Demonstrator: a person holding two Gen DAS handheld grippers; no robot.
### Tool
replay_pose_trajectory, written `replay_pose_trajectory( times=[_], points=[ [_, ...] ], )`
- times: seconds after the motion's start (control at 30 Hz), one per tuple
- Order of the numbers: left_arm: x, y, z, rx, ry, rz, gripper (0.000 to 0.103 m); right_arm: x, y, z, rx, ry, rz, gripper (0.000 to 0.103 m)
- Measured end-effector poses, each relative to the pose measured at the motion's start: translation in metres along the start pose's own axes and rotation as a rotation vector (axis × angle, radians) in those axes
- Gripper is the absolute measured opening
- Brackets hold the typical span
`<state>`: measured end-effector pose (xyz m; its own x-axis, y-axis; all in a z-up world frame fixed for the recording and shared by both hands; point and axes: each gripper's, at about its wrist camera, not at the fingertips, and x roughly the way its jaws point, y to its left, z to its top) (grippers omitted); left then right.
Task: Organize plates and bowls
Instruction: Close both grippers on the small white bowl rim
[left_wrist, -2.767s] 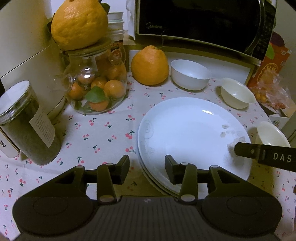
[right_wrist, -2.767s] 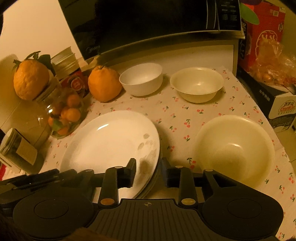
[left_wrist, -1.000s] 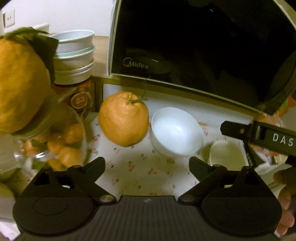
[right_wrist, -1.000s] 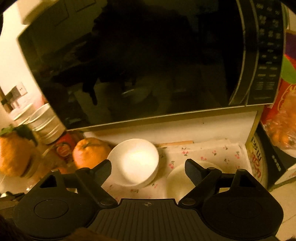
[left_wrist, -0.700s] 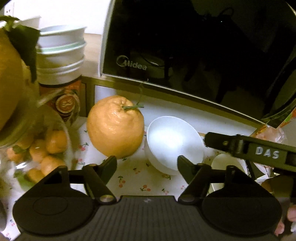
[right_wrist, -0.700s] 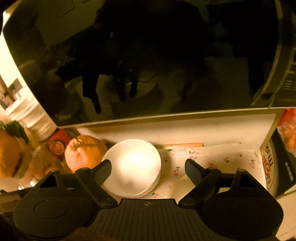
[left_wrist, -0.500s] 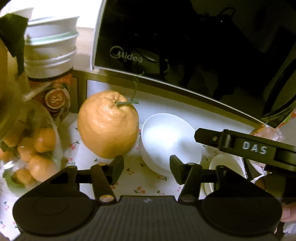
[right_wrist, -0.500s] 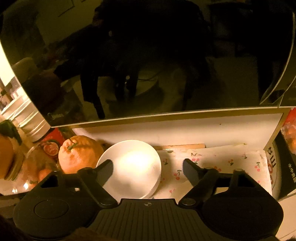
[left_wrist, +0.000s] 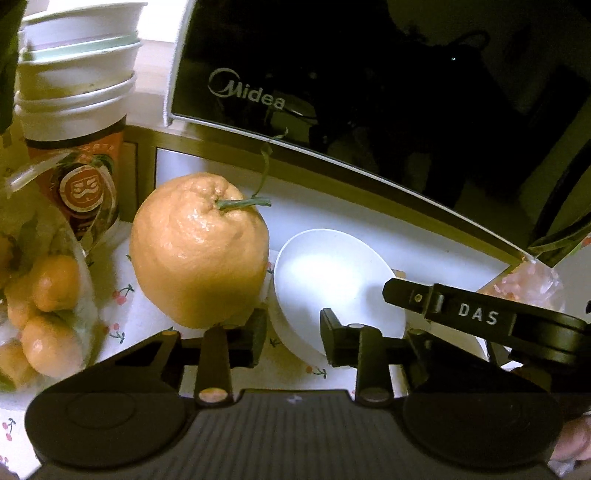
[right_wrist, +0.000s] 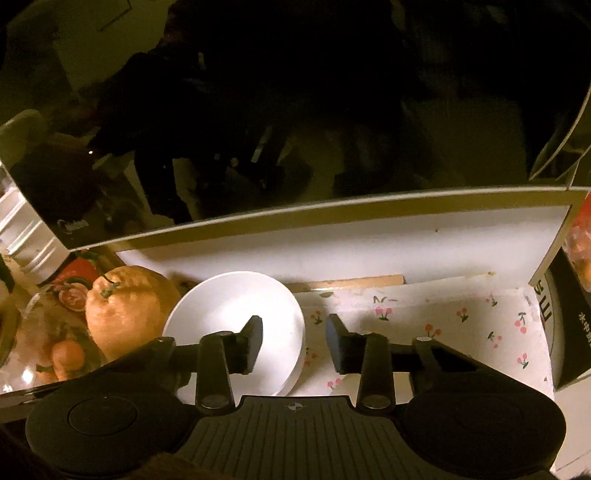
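Note:
A white bowl (left_wrist: 332, 284) sits on the cherry-print cloth under the microwave shelf, beside a big orange citrus (left_wrist: 199, 254). My left gripper (left_wrist: 293, 338) is open, with its jaws astride the bowl's left rim: one finger outside, one over the bowl. My right gripper (right_wrist: 294, 341) is open, with its jaws astride the same bowl's (right_wrist: 236, 317) right rim. Its finger (left_wrist: 461, 314) shows in the left wrist view over the bowl's right side. Neither is closed on the rim. The plates are out of view.
A Midea microwave (left_wrist: 369, 92) hangs over the bowl on a white shelf (right_wrist: 369, 243). Stacked cups (left_wrist: 74, 74) and a glass jar of small oranges (left_wrist: 40, 295) stand at left. A box (right_wrist: 569, 325) stands at right. Cloth (right_wrist: 461, 325) lies right of the bowl.
Both grippers moved from the plates up to the white bowl at the back. In the last second both narrowed their jaws around the bowl's rim, left side and right side.

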<state>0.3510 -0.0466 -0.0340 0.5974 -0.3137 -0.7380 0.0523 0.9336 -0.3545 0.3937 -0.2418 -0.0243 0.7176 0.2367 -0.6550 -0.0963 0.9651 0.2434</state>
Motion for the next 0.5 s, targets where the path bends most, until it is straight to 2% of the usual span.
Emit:
replay_pose_trajectory(
  times=[0.03, 0.1, 0.2, 0.5],
  points=[
    [0.003, 0.000, 0.001, 0.002, 0.001, 0.001, 0.025, 0.002, 0.000, -0.001, 0.003, 0.003, -0.002, 0.031],
    [0.008, 0.000, 0.001, 0.005, 0.002, 0.005, 0.023, 0.005, 0.000, -0.002, 0.006, 0.010, 0.004, 0.021],
    [0.018, 0.001, 0.003, 0.005, -0.002, 0.011, 0.016, 0.008, 0.001, -0.005, -0.003, 0.012, 0.002, 0.013],
    [0.015, 0.002, 0.002, 0.030, -0.016, 0.031, 0.013, 0.001, 0.003, -0.007, -0.010, -0.006, 0.004, 0.008]
  ],
)
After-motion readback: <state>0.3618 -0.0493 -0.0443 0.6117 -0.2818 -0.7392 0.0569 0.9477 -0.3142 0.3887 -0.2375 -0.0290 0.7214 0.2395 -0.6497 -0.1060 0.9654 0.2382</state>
